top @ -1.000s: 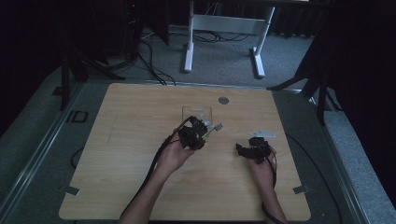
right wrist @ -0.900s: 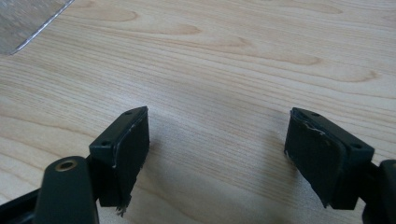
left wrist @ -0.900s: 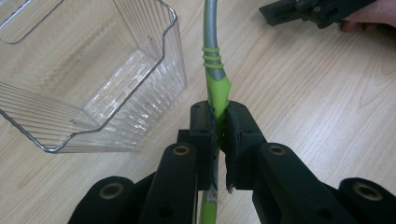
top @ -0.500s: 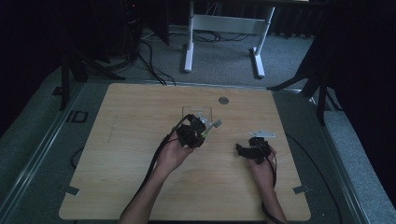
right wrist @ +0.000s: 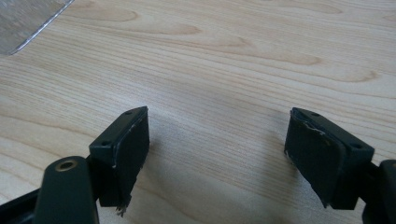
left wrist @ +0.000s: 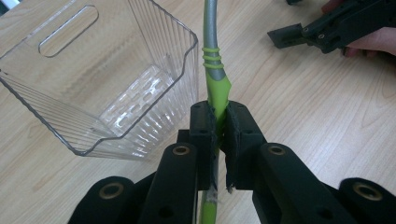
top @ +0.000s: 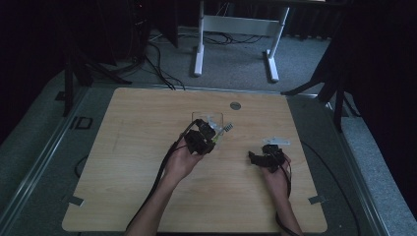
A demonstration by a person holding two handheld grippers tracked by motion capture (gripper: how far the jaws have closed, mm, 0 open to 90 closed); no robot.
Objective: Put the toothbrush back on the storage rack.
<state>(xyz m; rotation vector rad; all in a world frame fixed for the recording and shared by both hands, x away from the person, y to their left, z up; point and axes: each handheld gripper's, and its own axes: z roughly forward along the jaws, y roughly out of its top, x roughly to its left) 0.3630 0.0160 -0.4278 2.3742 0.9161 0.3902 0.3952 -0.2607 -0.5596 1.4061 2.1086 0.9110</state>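
In the high view we see the left gripper (top: 205,139) near the middle of the wooden table (top: 128,177), and it holds a thin utensil (top: 227,128) with a green handle. The utensil's metal end points away from us and to the right of this gripper. The clear plastic bin (top: 208,118) stands just behind the left gripper, so close that they seem to touch in this view. The right gripper (top: 260,158) rests well apart to the right, lower on the table, with nothing between its jaws.

In the left gripper view the two black jaws are pressed together on the green handle (left wrist: 217,91) of the utensil. Its long axis runs straight ahead of the gripper, and the grey shaft (left wrist: 210,23) goes out past the top. The bin (left wrist: 116,74) lies ahead and to the left of the jaws, with its near corner just beside the handle. We judge that the coming move turns on this: the utensil must shift a little to the left to come above the bin opening. The other gripper (left wrist: 327,32) shows far at the upper right.

In the right gripper view the jaws stand wide apart over bare wood, and a corner of the bin (right wrist: 28,18) appears ahead at the far left. The left hand is clearly the nearer one to the bin.
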